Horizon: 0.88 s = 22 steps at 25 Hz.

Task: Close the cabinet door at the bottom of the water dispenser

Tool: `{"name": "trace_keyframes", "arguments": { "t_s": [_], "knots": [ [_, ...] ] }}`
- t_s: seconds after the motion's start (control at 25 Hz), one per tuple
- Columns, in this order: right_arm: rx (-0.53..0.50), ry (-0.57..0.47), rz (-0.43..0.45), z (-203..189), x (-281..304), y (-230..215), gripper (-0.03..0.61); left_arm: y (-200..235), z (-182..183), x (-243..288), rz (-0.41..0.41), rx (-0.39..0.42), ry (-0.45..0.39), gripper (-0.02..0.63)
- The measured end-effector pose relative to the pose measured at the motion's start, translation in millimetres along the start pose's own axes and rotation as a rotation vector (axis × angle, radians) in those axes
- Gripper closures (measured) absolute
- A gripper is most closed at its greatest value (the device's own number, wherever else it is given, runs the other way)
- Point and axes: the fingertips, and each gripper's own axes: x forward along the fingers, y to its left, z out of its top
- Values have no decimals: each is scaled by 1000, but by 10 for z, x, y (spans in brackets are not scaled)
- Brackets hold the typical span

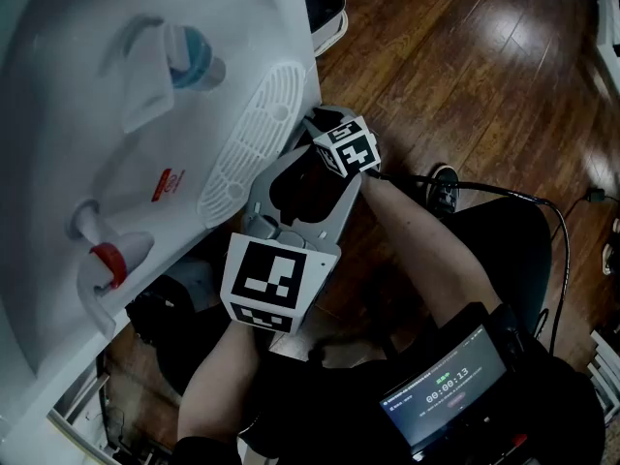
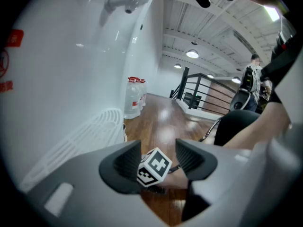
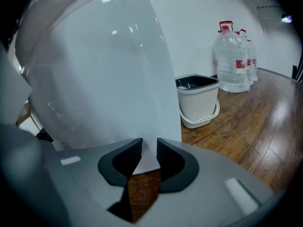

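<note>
Head view: bulge of water dispenser (image 1: 145,163) hides its bottom part and tips of both jaws. Left gripper (image 2: 158,159): jaws released, wide apart, empty. Right gripper (image 3: 149,157): jaws narrowly apart; lower edge of cabinet door (image 3: 142,122) shows in gap, contact unclear. Beyond: white bin (image 3: 198,98), water bottles (image 3: 233,60), glossy wooden floor (image 3: 246,126).

The dispenser's (image 1: 58,85) smooth white plastic is gleaming, the wood floor (image 1: 465,66) is shining glossily, and the left claw's (image 2: 158,161) grey plastic is looking matt.

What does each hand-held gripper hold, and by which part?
Left hand-held gripper: nothing, jaws apart. Right hand-held gripper: lower corner of white cabinet door shows in its gap; grip unclear.
</note>
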Motion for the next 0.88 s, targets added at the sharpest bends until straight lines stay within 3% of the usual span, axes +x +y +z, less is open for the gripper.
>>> {"name": "trace_keyframes", "arguments": {
  "t_s": [0.32, 0.44, 0.68, 0.88],
  "knots": [
    [-14, 10, 25, -64, 45, -53, 455, -7, 29, -6, 0, 12, 1, 367],
    [0, 31, -3, -48, -13, -130, 448, 2, 46, -19, 6, 30, -3, 367],
    [-6, -68, -56, 369, -314, -230, 483, -3, 137, -60, 15, 42, -15, 367],
    [-26, -165, -50, 909, -818, -99, 491, -157, 383, -226, 13, 34, -98, 367]
  ]
}}
